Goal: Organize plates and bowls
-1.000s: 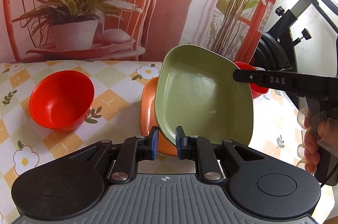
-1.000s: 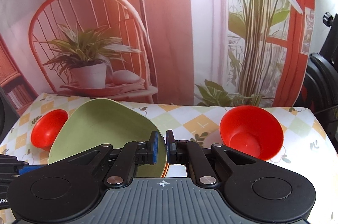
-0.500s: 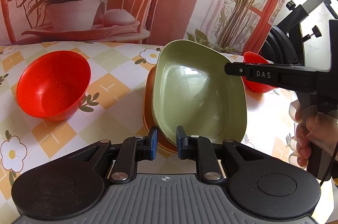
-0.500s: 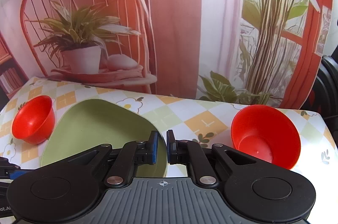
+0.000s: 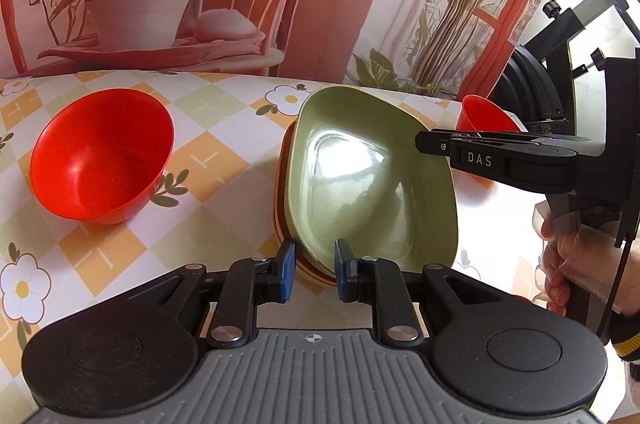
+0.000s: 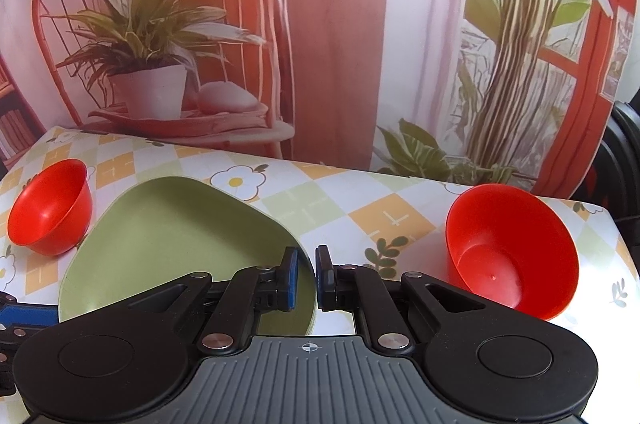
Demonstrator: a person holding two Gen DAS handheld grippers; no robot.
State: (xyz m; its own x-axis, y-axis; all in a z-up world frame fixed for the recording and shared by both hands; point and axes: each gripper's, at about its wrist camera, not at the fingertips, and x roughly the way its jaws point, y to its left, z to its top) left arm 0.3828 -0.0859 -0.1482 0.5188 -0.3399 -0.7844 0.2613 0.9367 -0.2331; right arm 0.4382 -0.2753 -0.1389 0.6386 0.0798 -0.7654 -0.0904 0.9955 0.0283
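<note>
Grippers, two, hand-held. Left gripper [image 5: 313,270]: jaws parted a little, straddling the near rim of the green plate [image 5: 372,180] without visibly pinching it; whether the pads are touching the rim cannot be told. Right gripper [image 6: 305,278]: jaws narrowly apart around the plate's right-hand rim, and contact cannot be told there either; in the left wrist view its black finger is reaching over the plate's far right edge, with a hand [image 5: 568,264] gripping the handle.

Green plate: a second ago it was being carried tilted, high above the orange plate [image 5: 282,200]; now it is sitting low and nearly level, nested on that orange plate, which is showing only as a thin rim along the left and near sides. The left jaws are standing wider than they were a second ago. Judgement: the plate stack is being finished and both grips are being let go.

Red bowls, two: left bowl [image 5: 100,156] and right bowl [image 6: 512,250], both standing on the flowered tablecloth [image 5: 216,152], well apart on either side of the stack. Judgement: bowls are waiting to be gathered next.
</note>
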